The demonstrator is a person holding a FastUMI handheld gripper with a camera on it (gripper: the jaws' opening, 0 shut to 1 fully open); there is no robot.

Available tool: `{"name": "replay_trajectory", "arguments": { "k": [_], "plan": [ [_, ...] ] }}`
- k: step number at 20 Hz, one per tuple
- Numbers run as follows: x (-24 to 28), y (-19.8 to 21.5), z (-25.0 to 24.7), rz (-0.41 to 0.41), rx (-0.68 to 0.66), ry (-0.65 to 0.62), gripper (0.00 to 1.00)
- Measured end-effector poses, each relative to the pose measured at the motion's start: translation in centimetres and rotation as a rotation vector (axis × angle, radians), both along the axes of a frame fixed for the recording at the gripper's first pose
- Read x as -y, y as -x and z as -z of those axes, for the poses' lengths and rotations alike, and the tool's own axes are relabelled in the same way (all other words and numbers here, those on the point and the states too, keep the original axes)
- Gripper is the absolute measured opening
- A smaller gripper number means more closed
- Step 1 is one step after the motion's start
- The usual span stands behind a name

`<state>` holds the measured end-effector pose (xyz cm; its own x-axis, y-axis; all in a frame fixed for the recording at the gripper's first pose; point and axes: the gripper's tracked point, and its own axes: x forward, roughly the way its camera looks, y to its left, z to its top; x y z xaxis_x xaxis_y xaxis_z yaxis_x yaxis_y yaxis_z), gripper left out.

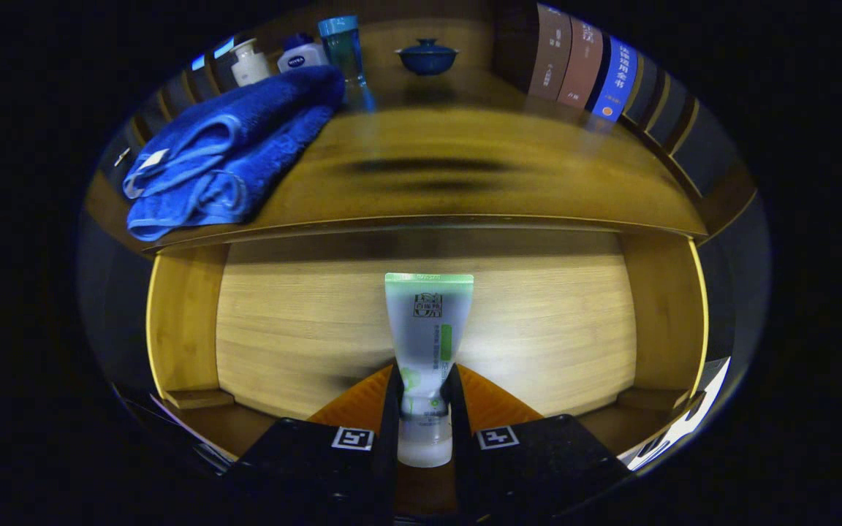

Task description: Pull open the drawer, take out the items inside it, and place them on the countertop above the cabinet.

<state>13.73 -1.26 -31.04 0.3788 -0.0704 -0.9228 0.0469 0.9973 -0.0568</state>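
Riding the tongs (425,409), the camera faces forward, close into the open drawer (319,329) below the worktop (465,183).

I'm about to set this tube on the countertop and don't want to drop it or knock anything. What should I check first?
1. Gripper jaws both press the tube: ok.
2. Tube sits straight between the jaws, cap end toward the camera: ok.
3. Drawer is pulled open: ok.
4. Bare stretch of countertop ahead: ok.
5. Blue towel lies to one side of that stretch, books to the other: ok.
6. Tube lifted off the drawer floor: cannot tell.
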Motion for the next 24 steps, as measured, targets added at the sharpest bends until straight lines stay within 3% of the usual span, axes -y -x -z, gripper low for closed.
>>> {"name": "replay_trajectory", "arguments": {
  "k": [11,18,24],
  "plan": [
    [0.9,0.8,-8.2,0.015,0.144,-0.056,0.36],
    [2.3,-3.9,-11.9,0.021,0.212,-0.034,0.36],
    [2.2,-9.0,-11.7,-0.009,0.194,-0.015,0.36]
  ]
}}
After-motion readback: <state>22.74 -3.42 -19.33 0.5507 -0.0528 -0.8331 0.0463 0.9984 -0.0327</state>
